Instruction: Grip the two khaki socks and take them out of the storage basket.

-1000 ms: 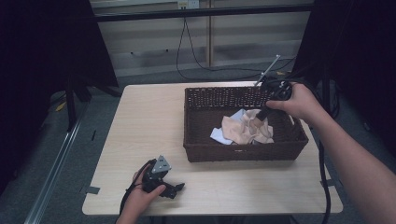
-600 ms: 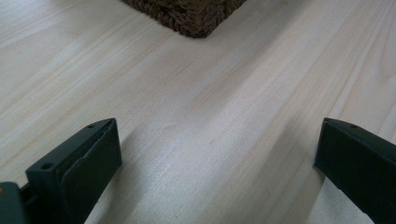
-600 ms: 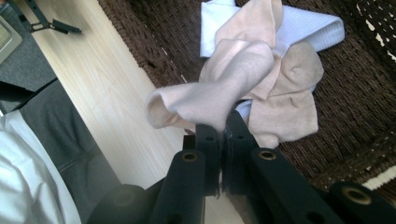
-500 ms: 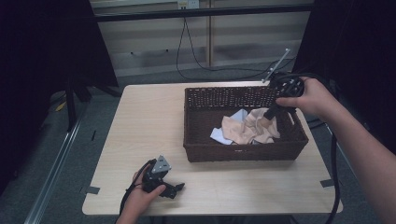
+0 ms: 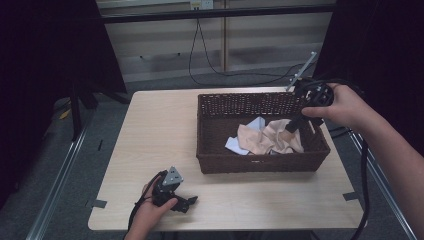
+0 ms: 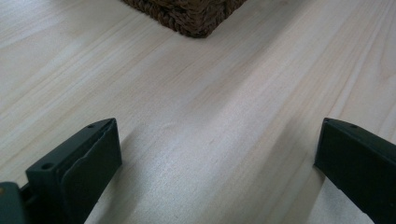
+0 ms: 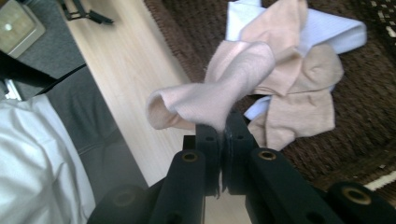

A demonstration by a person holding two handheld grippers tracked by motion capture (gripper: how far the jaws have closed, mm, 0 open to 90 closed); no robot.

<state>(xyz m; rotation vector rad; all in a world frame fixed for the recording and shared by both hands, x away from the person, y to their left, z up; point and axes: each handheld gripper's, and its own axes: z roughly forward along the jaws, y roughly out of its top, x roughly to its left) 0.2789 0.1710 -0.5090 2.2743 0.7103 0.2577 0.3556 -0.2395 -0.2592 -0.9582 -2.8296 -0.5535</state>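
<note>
Right tool [image 7: 223, 135] clamped on beige sock [image 7: 219, 91], centre frame: light, limp, best pinched at a fold. Left tool [image 6: 210, 163] open on table [image 6: 196, 93].

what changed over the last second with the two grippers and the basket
The right gripper moved from the basket's far right corner down into it and is now shut on a beige sock, lifting one end off the pile. The left gripper stayed open and resting on the table; the basket did not move.
</note>
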